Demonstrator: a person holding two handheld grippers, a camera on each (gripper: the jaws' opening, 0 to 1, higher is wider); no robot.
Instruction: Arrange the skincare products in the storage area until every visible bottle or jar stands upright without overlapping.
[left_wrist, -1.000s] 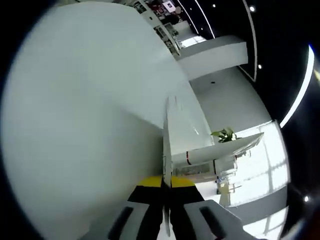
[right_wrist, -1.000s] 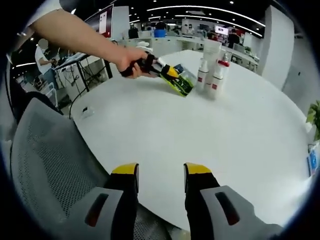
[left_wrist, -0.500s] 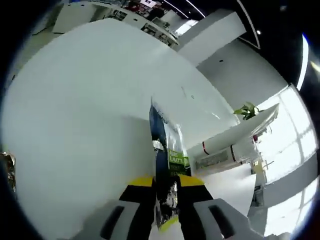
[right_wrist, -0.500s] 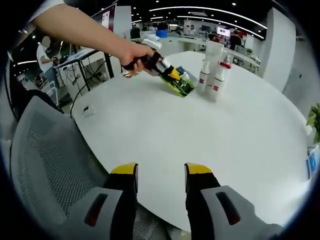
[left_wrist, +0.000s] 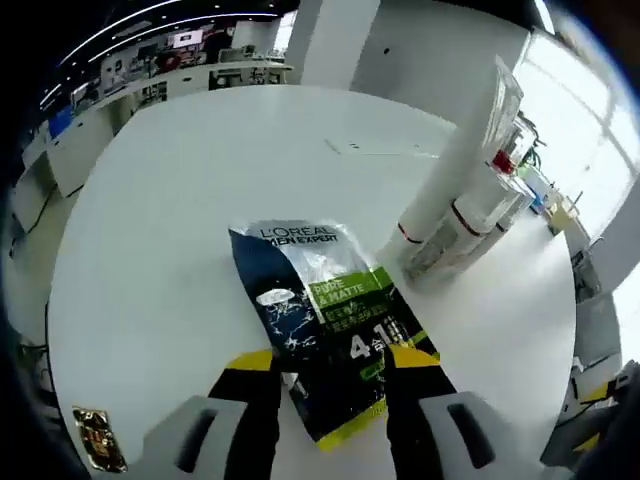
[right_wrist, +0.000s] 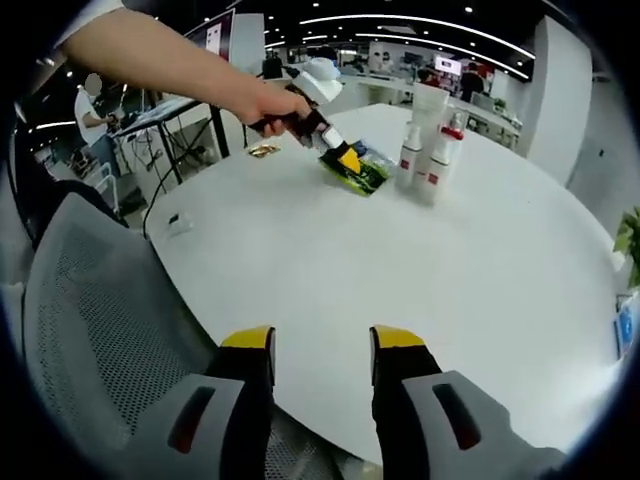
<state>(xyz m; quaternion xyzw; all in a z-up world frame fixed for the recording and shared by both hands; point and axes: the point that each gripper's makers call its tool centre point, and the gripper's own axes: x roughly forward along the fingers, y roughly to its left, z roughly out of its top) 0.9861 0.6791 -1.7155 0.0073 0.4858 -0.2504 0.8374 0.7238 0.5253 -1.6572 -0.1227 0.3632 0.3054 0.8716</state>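
Lying flat, the sachet (left_wrist: 325, 325) sits between the left claw (left_wrist: 330, 365) jaws

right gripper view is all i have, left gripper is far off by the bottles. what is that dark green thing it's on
Observer: In the left gripper view it is a flat sachet, dark with a green band, printed L'Oreal Men Expert, lying on the white table.
Operator: is the left gripper actually holding it
Observer: The sachet's near end sits between the left gripper jaws; whether they pinch it I cannot tell.
Operator: anything else near that i'm missing
Observer: A small gold packet lies at the table edge, on the far side of that gripper from the white bottles.
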